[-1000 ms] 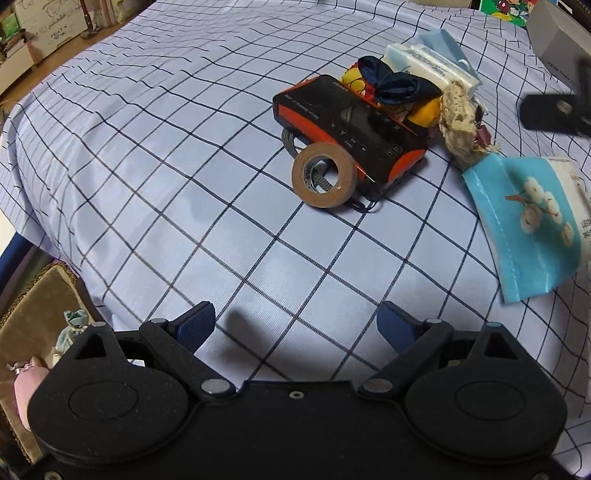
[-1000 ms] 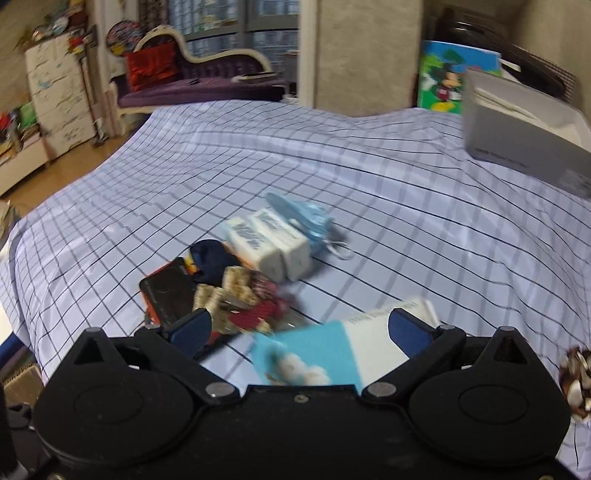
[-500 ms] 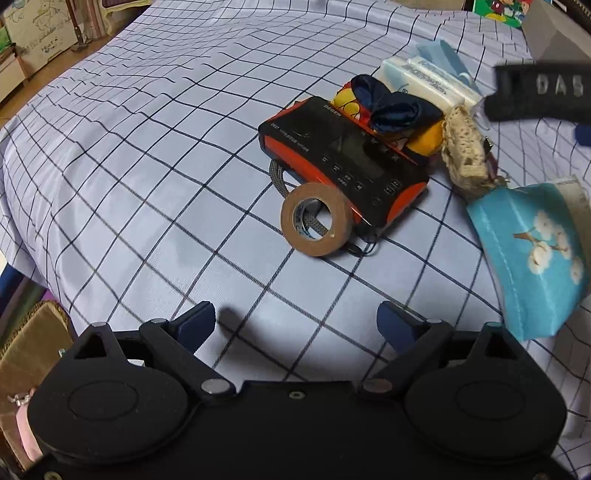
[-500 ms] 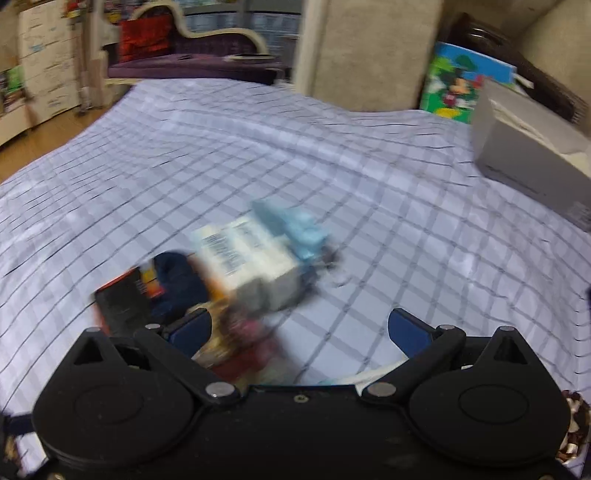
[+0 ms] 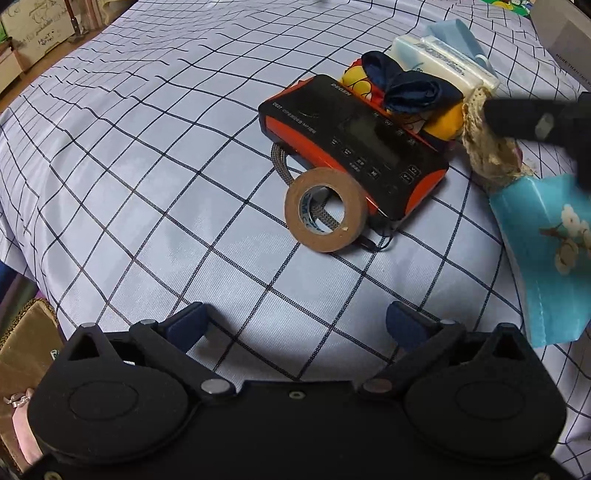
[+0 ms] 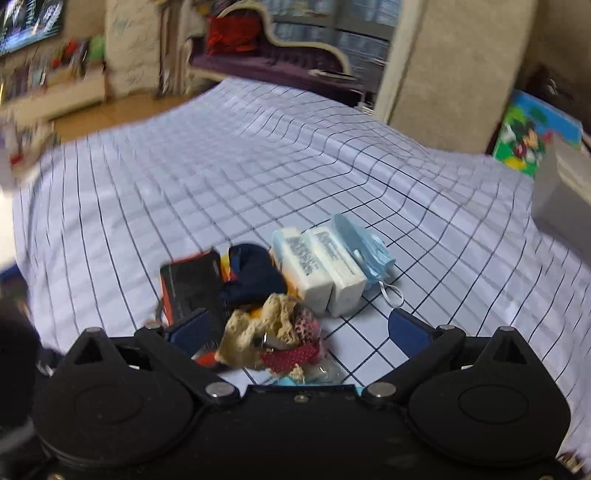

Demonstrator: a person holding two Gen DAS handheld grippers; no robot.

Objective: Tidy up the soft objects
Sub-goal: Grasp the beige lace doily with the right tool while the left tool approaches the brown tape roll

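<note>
claws first: the left claw (image 5: pixel 297 325) stands wide, its jaws having just been opening, with nothing between the blue pads but bare checked cloth (image 5: pixel 147 155). above it, at the frame's centre, a tape roll (image 5: pixel 327 209) leans against a black-and-orange radio (image 5: pixel 354 147), a braided cord (image 5: pixel 284 166) running under both. behind the radio, toward the upper right, a dark blue fabric bundle (image 5: pixel 410 86) lies on something yellow, touching two white tissue packs (image 5: pixel 443 62), and a blue face mask (image 5: pixel 452 31) sits beyond them. a cream lace piece (image 5: pixel 487 155) lies at the right, just above a blue packet with white blossoms (image 5: pixel 546 254) at the right edge.

the right claw (image 6: pixel 297 326) is also spread open — the lace piece (image 6: pixel 258 325) with red-and-pink fabric (image 6: pixel 295 354) sits low between its pads, nearer the left one; whether either pad touches it i cannot tell. past it, the blue bundle (image 6: pixel 255 273), the radio (image 6: pixel 192 284), the tissue packs (image 6: pixel 317 266) and the mask (image 6: pixel 362 243) cluster at centre frame on the cloth (image 6: pixel 258 166). a grey box (image 6: pixel 561 192) shows at the right edge. the background is blurred.
</note>
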